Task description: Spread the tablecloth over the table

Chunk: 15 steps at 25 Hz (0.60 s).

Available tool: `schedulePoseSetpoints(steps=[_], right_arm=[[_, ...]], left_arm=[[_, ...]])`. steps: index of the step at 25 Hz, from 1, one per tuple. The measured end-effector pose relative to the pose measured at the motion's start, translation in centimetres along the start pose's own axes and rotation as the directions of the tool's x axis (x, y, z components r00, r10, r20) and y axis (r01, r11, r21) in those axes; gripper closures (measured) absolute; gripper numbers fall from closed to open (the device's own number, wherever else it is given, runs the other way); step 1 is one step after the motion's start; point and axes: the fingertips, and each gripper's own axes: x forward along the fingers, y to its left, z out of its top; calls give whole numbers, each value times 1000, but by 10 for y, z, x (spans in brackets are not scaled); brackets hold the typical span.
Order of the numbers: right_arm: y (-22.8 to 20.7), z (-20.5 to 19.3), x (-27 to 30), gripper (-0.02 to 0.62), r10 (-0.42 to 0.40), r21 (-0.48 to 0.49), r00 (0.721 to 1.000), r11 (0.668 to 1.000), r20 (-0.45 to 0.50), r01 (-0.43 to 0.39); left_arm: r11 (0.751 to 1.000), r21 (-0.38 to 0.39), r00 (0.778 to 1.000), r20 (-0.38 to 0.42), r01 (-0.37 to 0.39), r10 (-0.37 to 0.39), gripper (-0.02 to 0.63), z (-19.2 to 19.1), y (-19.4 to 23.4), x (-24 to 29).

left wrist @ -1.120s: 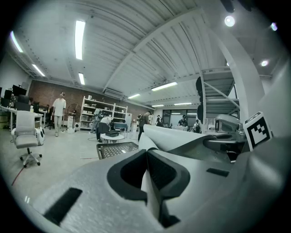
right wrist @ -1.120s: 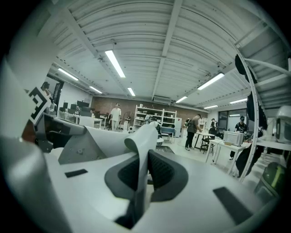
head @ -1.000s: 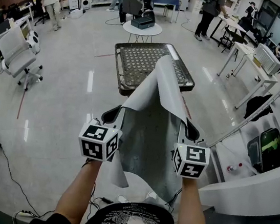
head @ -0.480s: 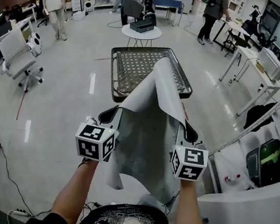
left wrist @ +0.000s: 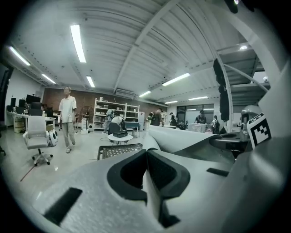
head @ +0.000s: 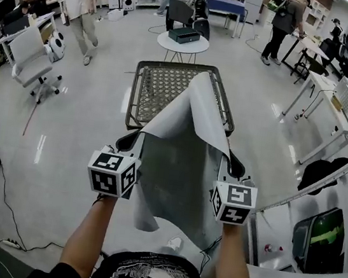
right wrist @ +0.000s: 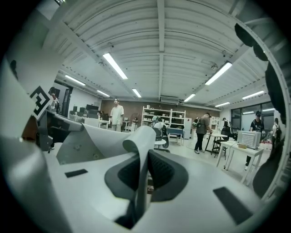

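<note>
Noted left gripper [head: 133,141] and right gripper [head: 232,165] each clamped tight on cloth [head: 184,159]; far fold reached over table [head: 137,98].

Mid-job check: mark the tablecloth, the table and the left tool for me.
tablecloth [head: 187,162], head view, middle of the hanging sheet.
table [head: 158,91], head view, bare mesh top.
left tool [left wrist: 146,154], left gripper view, where its tips pinch the cloth.

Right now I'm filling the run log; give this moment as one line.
left gripper: shut on tablecloth | right gripper: shut on tablecloth | table: not yet covered
</note>
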Motion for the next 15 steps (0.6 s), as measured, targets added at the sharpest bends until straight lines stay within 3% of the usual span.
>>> schedulePoseSetpoints(steps=[7, 15], right_arm=[[-53, -1, 32, 589, 53, -13, 999, 999, 12, -53], [-84, 1, 61, 589, 93, -10, 995, 996, 26, -92]], left_arm=[[997, -3, 997, -4, -71, 71, 598, 5, -23, 36], [992, 5, 992, 3, -130, 130, 598, 15, -29, 59]])
